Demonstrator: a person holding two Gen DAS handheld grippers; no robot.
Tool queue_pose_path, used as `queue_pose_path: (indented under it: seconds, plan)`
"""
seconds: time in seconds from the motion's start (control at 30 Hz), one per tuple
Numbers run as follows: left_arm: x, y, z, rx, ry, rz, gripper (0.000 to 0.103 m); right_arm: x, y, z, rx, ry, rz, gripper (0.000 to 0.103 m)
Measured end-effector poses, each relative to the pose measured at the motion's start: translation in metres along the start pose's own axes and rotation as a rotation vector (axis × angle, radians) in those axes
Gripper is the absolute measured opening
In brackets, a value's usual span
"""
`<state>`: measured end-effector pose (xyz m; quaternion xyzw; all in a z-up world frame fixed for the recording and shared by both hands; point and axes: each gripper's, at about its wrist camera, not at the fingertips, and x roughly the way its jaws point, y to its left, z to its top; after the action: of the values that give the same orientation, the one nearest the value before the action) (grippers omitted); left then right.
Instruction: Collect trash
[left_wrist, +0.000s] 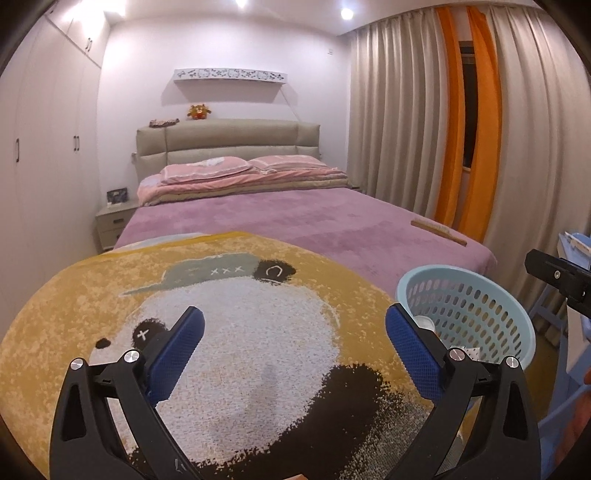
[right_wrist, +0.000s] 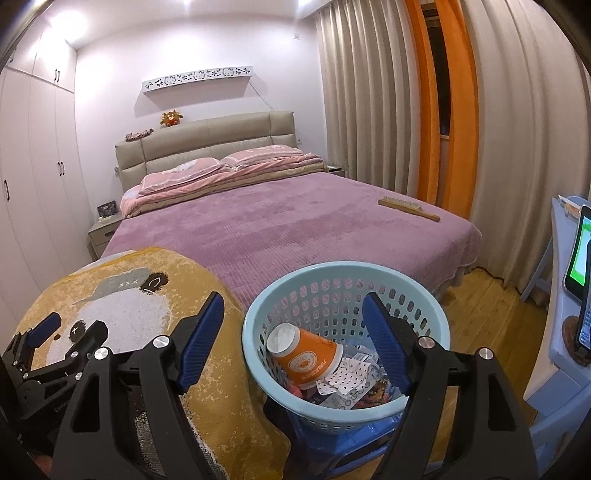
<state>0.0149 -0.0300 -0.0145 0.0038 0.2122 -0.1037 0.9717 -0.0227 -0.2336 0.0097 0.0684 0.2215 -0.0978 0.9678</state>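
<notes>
A light blue perforated basket (right_wrist: 325, 280) stands on a blue stool beside the bed's foot. Inside it lie an orange paper cup (right_wrist: 306, 354) on its side and several crumpled wrappers (right_wrist: 351, 380). My right gripper (right_wrist: 295, 332) hovers open over the basket's near rim, nothing between its blue pads. My left gripper (left_wrist: 293, 343) hangs open above the yellow panda blanket (left_wrist: 229, 314), empty; the basket (left_wrist: 472, 306) sits to its right. In the right wrist view the left gripper (right_wrist: 48, 332) shows at the lower left.
A purple bed (right_wrist: 277, 221) fills the middle, with a wooden brush (right_wrist: 408, 208) near its right edge. Curtains (right_wrist: 517, 147) hang on the right. A blue table holding a lit phone (right_wrist: 581, 254) stands at the far right. Wardrobes (left_wrist: 44, 166) line the left wall.
</notes>
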Motion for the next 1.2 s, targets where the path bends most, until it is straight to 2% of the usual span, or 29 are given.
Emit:
queue_pose_path:
  seconds: [0.3,0.63,1.2]
  plan:
    - [0.002,-0.003,0.0,0.013,0.004,-0.009,0.096,-0.01,-0.001,-0.001,-0.005,-0.02,-0.028,0.079]
    - [0.008,0.0,0.0,-0.006,0.033,-0.029,0.096,-0.004,0.001,0.001,0.002,-0.009,-0.02,0.079]
    - [0.011,-0.007,-0.003,0.021,0.022,-0.038,0.096,-0.005,0.003,-0.001,0.006,0.009,-0.022,0.079]
